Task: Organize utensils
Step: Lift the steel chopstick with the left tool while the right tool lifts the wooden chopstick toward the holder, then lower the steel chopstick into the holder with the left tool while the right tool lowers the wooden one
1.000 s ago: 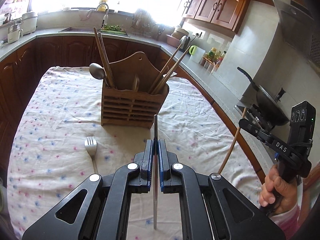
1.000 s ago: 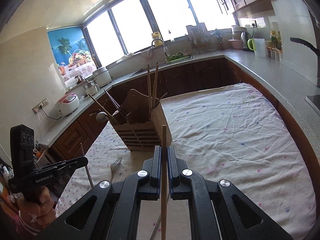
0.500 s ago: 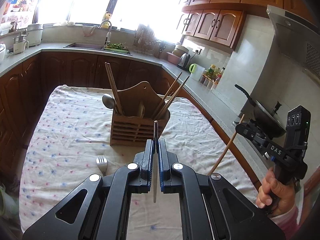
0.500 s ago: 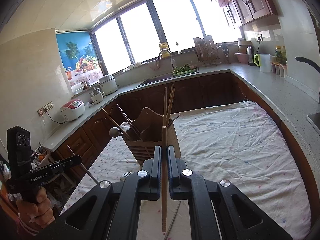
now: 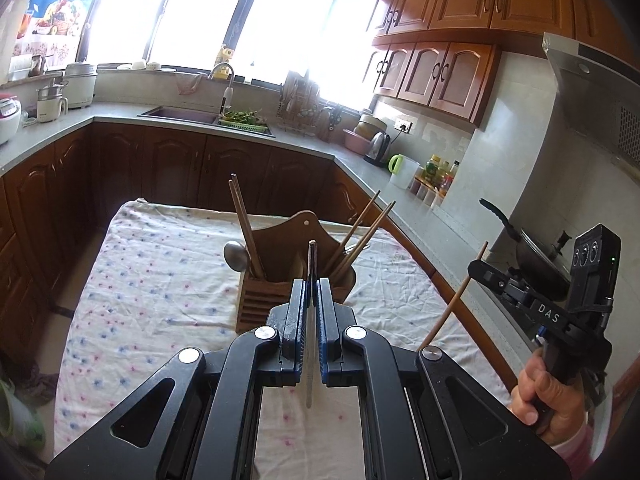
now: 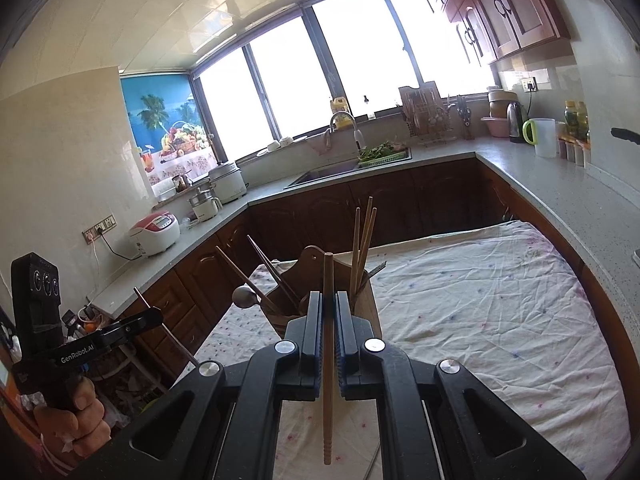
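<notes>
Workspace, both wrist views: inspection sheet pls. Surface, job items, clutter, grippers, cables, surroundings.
Surface: table under a wrinkled dotted cloth.
Job's things: wooden utensil holder upright, holding chopsticks and a spoon.
Clutter: nothing seen on the visible cloth.
Grippers: left gripper shut on a thin dark chopstick; right gripper shut on a wooden chopstick; both above the cloth, aimed toward the holder.
Cables: one cord from a wall socket to the rice cooker.
Surroundings: kitchen counter, sink, kettle, wok on the stove.
</notes>
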